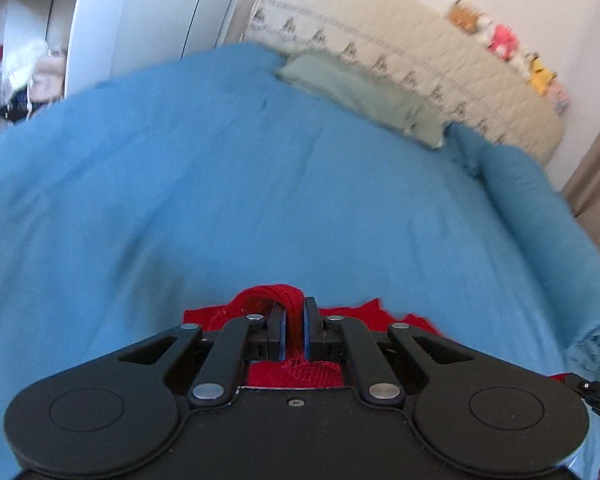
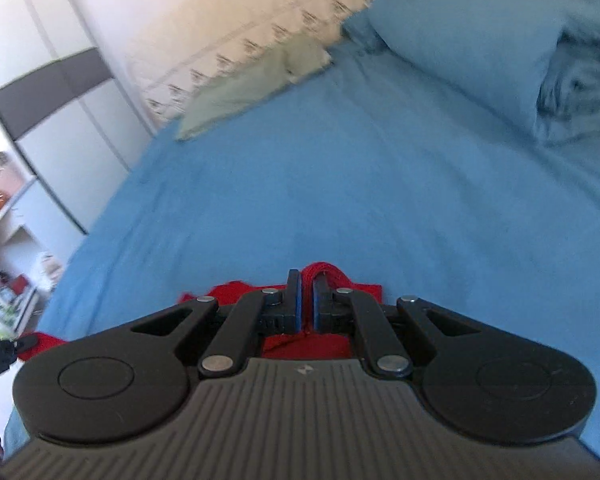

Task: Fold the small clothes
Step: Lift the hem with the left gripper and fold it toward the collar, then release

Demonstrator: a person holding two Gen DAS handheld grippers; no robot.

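Observation:
A small red knit garment (image 1: 300,374) hangs from both grippers over a bed with a blue sheet (image 1: 228,184). My left gripper (image 1: 296,308) is shut on a bunched edge of the red cloth, which bulges out past the fingertips. My right gripper (image 2: 307,280) is shut on another edge of the same red garment (image 2: 308,344), with a fold poking out above the fingers. Most of the garment is hidden under the gripper bodies. The other gripper's tip shows at the edge of each view.
A pale green folded cloth (image 1: 364,94) lies at the far side of the bed against a cream quilted headboard (image 1: 420,52). A blue pillow and folded blue blanket (image 2: 500,48) sit at the right. White wardrobes and shelves (image 2: 40,92) stand to the left.

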